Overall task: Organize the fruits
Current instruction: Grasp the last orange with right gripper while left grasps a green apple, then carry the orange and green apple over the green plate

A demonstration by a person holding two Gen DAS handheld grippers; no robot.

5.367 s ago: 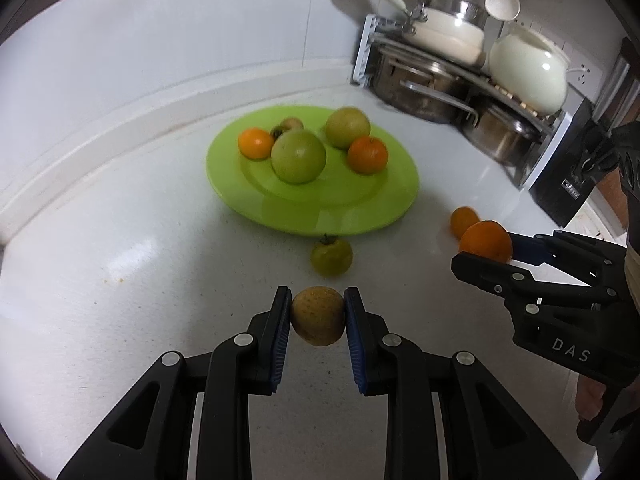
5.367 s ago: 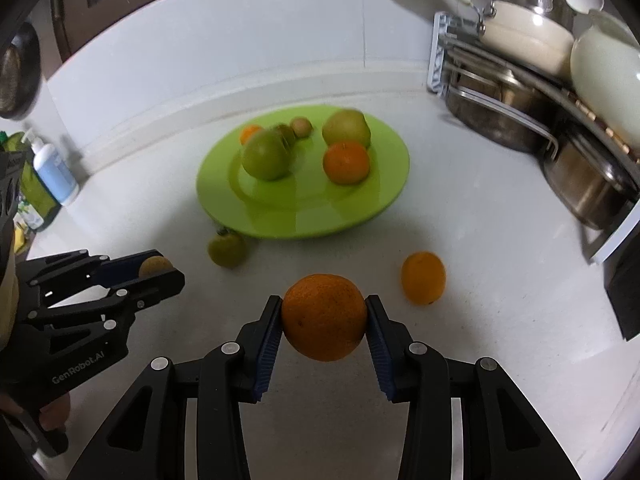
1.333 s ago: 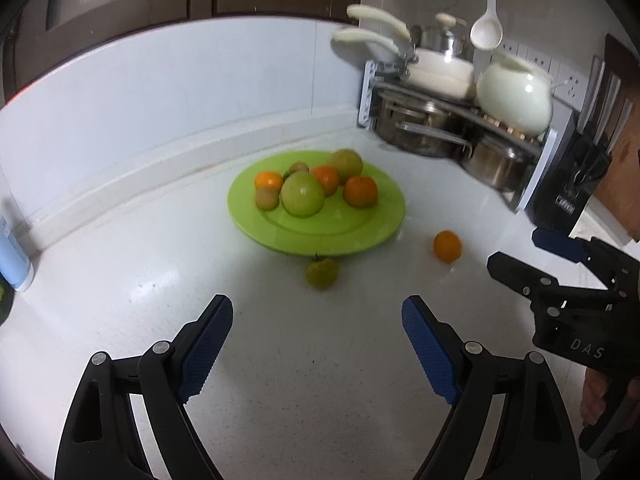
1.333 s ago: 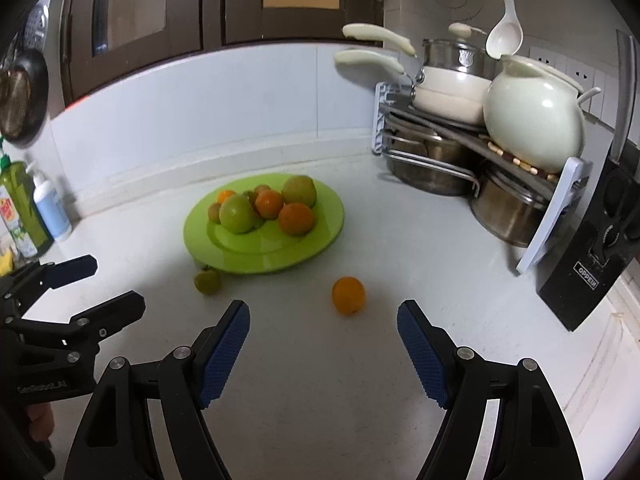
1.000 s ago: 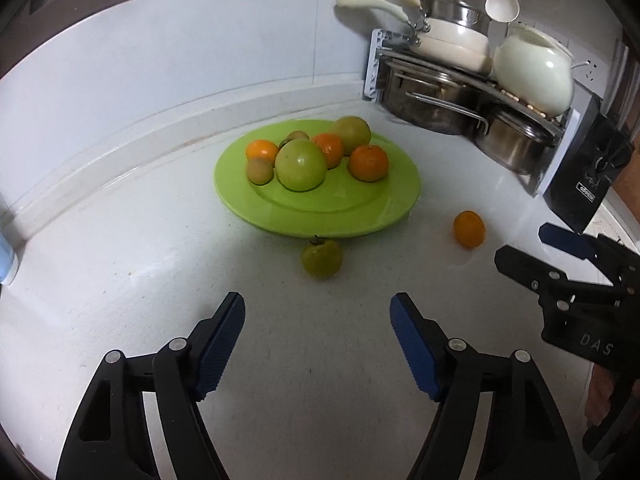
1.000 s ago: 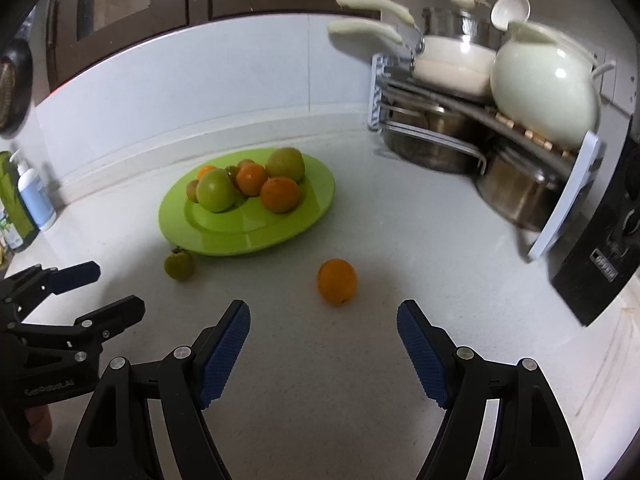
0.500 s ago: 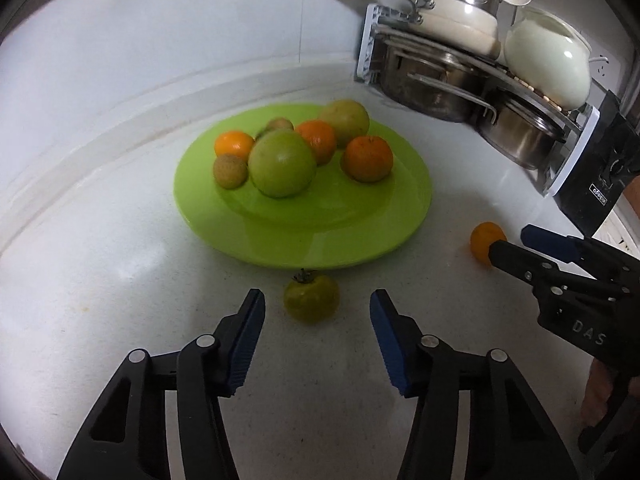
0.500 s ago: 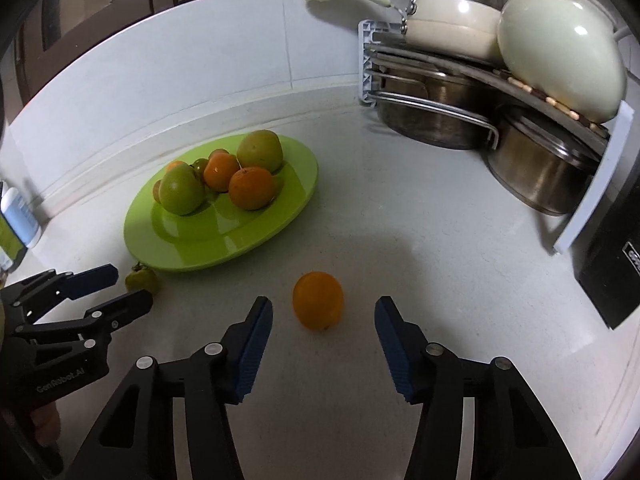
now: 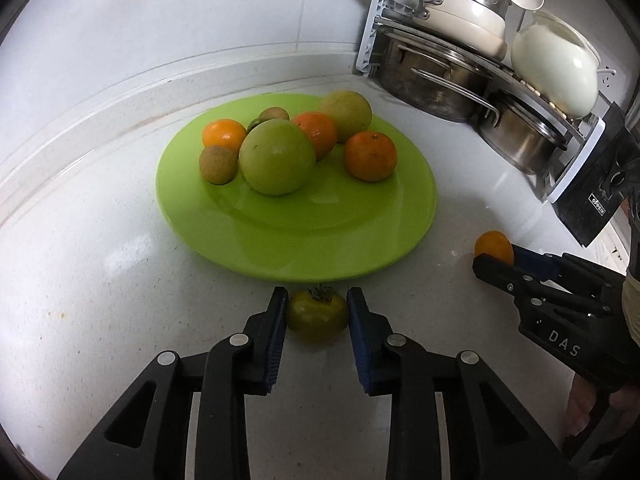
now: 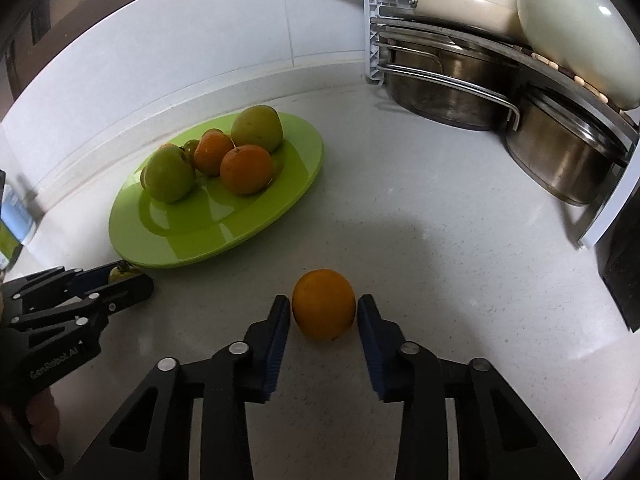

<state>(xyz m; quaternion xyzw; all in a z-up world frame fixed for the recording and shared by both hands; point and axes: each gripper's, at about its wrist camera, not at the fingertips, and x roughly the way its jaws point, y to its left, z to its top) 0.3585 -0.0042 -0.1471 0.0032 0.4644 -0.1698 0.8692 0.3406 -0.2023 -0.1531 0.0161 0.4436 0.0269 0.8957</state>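
A small green fruit with a dried stalk (image 9: pixel 317 314) lies on the white counter just in front of the green plate (image 9: pixel 304 240). My left gripper (image 9: pixel 317 312) is closing on it, and both blue pads touch its sides. To the right of the plate, a small orange (image 10: pixel 323 304) sits on the counter between the closing jaws of my right gripper (image 10: pixel 323 312), whose pads meet its sides. The plate holds several oranges, two large green fruits and small brown ones. In the right wrist view, the left gripper (image 10: pixel 132 276) sits at the plate's near rim.
A rack (image 10: pixel 460 64) of steel pots, a cream pan and a cream kettle stands at the back right corner. A black knife block (image 9: pixel 592 204) is at the right. A bottle (image 10: pixel 16 208) stands at the far left against the wall.
Both grippers came forward and down to the loose fruits. Their jaws narrowed from wide open until they closed around the green fruit and the orange.
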